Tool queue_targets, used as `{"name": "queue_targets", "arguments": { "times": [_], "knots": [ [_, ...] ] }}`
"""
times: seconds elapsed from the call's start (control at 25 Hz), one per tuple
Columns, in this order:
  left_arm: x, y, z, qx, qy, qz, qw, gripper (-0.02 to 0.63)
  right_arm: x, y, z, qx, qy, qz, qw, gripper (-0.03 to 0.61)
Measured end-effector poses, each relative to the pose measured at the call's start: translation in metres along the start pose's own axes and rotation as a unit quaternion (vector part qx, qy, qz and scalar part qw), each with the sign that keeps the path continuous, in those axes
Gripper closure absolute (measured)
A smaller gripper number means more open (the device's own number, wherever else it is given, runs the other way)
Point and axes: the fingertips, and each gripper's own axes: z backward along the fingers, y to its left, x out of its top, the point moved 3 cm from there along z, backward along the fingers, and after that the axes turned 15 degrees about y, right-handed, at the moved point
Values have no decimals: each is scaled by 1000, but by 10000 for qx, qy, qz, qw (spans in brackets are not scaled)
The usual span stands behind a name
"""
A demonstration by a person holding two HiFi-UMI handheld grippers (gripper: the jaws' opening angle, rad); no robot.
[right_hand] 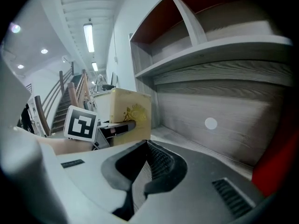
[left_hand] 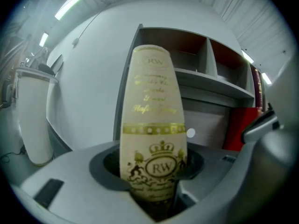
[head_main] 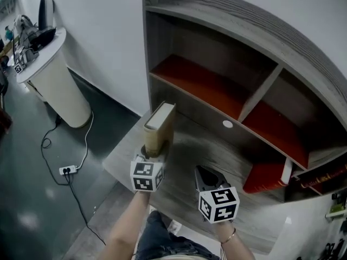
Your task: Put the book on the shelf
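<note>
Currently the L gripper is clamping the book near its bottom end, jaws wide across the covers. The book is standing upright above the counter, spine toward the gripper's own camera, just in front of the left end of the shelf. R gripper is hanging beside it w/ jaws together, nothing btwn them. Step in hand is prob. carrying the book to a compartment. Doing it well means:
- keeping the book vertical so it isn't swinging in the grip
- lining it up w/ an open red-floored bay
- clearing the divider and the front edge
- setting the bottom edge flat before letting go

R gripper is prob. best staying clear, or steadying the top if the book is tipping.
</note>
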Motion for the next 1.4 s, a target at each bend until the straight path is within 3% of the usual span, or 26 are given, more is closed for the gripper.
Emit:
{"name": "queue_targets", "arguments": {
  "times": [0.28,0.64,1.4],
  "knots": [
    [5,18,-36,-128,120,36,9998,393,18,-1,-35,-41,185,-84,9998,569],
    [23,28,-67,-382,78,-229,9990,393,43,2,-76,-7,358,-100,9993,569],
    [47,40,-115,-650,-210,-511,9964,393,49,-5,-131,-16,845,-216,9962,569]
  ]
}}
